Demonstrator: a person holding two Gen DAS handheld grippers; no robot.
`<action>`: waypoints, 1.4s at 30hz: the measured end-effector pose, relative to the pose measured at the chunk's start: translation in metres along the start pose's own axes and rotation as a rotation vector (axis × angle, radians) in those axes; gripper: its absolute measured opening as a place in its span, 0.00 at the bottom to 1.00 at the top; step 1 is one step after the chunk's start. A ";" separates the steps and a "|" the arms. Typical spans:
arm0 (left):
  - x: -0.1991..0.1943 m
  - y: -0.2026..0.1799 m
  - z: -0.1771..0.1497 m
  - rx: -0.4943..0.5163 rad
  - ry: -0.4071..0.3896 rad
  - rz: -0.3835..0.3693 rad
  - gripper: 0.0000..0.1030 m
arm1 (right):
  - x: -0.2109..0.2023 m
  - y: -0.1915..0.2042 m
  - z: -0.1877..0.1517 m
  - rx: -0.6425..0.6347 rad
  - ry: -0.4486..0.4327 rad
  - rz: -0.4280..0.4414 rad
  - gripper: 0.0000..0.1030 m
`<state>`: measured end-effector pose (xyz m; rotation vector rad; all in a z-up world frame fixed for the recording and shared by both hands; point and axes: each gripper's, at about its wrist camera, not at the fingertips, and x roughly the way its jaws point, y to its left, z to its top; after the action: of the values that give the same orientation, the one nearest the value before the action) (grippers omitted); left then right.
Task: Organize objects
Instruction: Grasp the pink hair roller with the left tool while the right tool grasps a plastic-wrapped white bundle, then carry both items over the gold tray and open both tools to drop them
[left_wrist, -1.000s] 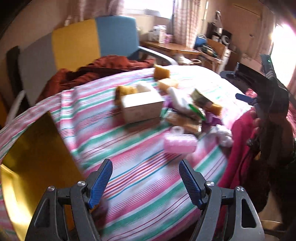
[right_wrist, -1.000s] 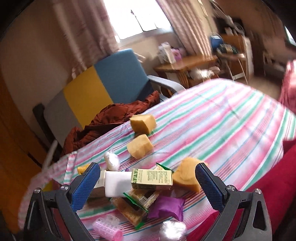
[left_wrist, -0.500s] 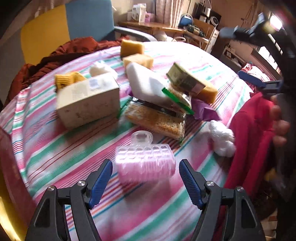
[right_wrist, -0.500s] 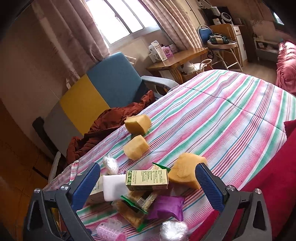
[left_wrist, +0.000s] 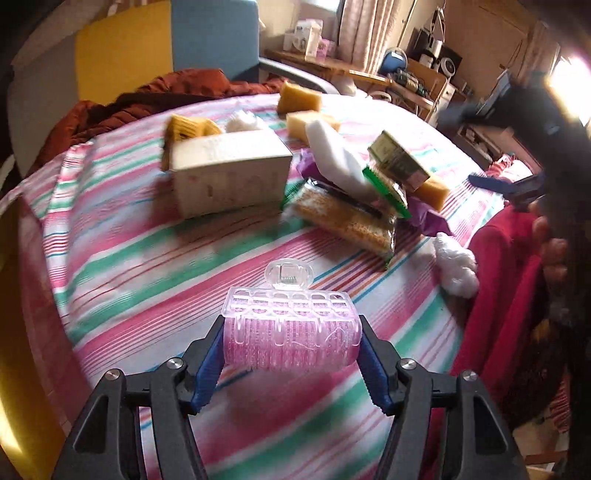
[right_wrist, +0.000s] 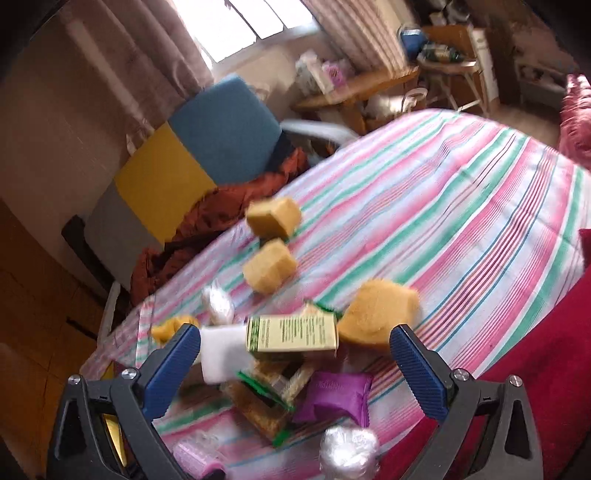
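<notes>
Half a second ago the pink plastic hair roller with its clear clip (left_wrist: 291, 330) lay ahead of the left gripper (left_wrist: 291, 354), between fingertips that did not touch it; now it sits right between the blue pads (left_wrist: 208, 363), one at each end, both appearing to touch it. Whether they press firmly cannot be told. It is at 6 o'clock in the left wrist view, low over the pink, green and white striped cloth (left_wrist: 140, 266).

At 11 o'clock from the roller stands a pale cardboard box (left_wrist: 229, 171). At 1 o'clock is a heap: a clear packet of brown biscuits with green edging (left_wrist: 347, 218), a white foam block (left_wrist: 332, 155) leaning across it, a small green and cream carton (left_wrist: 400, 162) on top, and a purple foil sachet (left_wrist: 428, 218) poking out beneath. A white cotton wad (left_wrist: 456, 266) lies at 2 o'clock near the cloth's edge. Two yellow sponge cubes (left_wrist: 299, 98) sit at 12 o'clock, in front of a yellow and blue armchair (left_wrist: 162, 48).

In the right wrist view the right gripper (right_wrist: 291, 360) hangs above the same heap with its tongs wide apart and holding nothing; the green and cream carton (right_wrist: 291, 334) shows between the fingertips. The roller (right_wrist: 194, 458) is at 7 o'clock, at the bottom edge.
</notes>
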<state>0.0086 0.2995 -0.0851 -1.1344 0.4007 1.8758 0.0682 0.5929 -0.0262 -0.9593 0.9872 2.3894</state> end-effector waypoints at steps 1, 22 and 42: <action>-0.011 0.004 -0.004 -0.004 -0.018 0.002 0.64 | 0.008 0.004 0.001 -0.029 0.070 -0.003 1.00; -0.119 0.060 -0.028 -0.181 -0.234 0.007 0.64 | 0.064 0.049 -0.060 -0.590 0.605 -0.385 0.40; -0.185 0.216 -0.128 -0.564 -0.245 0.437 0.64 | 0.026 0.287 -0.156 -0.860 0.269 0.283 0.41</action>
<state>-0.0610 0.0001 -0.0338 -1.2158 -0.0386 2.5847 -0.0423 0.2863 0.0089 -1.5318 0.1102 3.0428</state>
